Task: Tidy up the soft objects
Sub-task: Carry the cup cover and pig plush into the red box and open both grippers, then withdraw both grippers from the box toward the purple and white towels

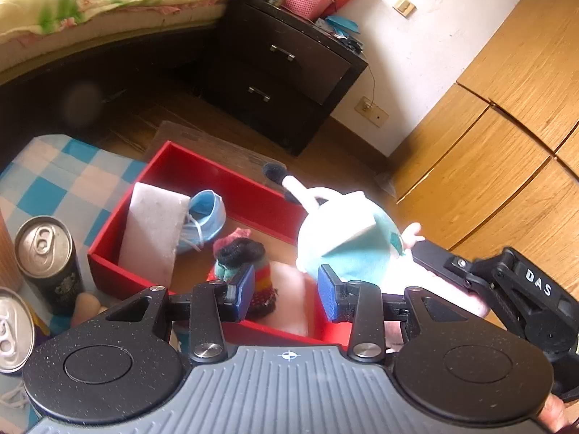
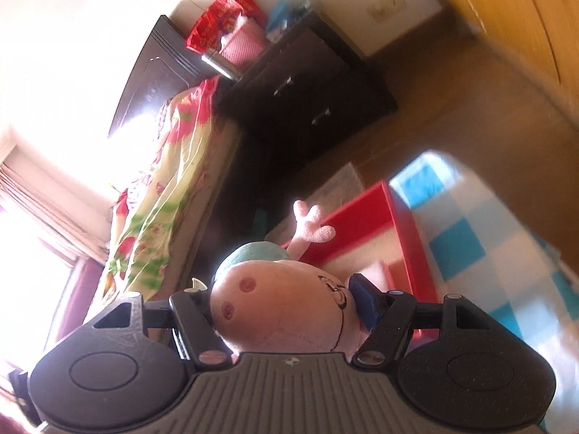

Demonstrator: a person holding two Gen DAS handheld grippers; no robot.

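My right gripper (image 2: 282,307) is shut on the pink head of a pig plush toy (image 2: 275,311) in a teal dress. In the left wrist view the plush (image 1: 347,242) hangs over the right end of a red box (image 1: 202,166), with the right gripper (image 1: 445,271) beside it. My left gripper (image 1: 286,291) hovers over the box's near wall, its blue pads apart and pressing on nothing. Inside the box lie a white foam block (image 1: 152,228), a blue face mask (image 1: 206,217), a striped knitted sock (image 1: 239,260) and a blurred pink soft thing (image 1: 289,296).
The box sits on a blue-and-white check cloth (image 1: 72,173). Two drink cans (image 1: 47,253) stand left of it, with a small beige rounded object (image 1: 85,305) nearby. Behind are a dark nightstand (image 1: 282,72), a bed with a floral quilt (image 1: 72,7) and wooden cabinets (image 1: 488,144).
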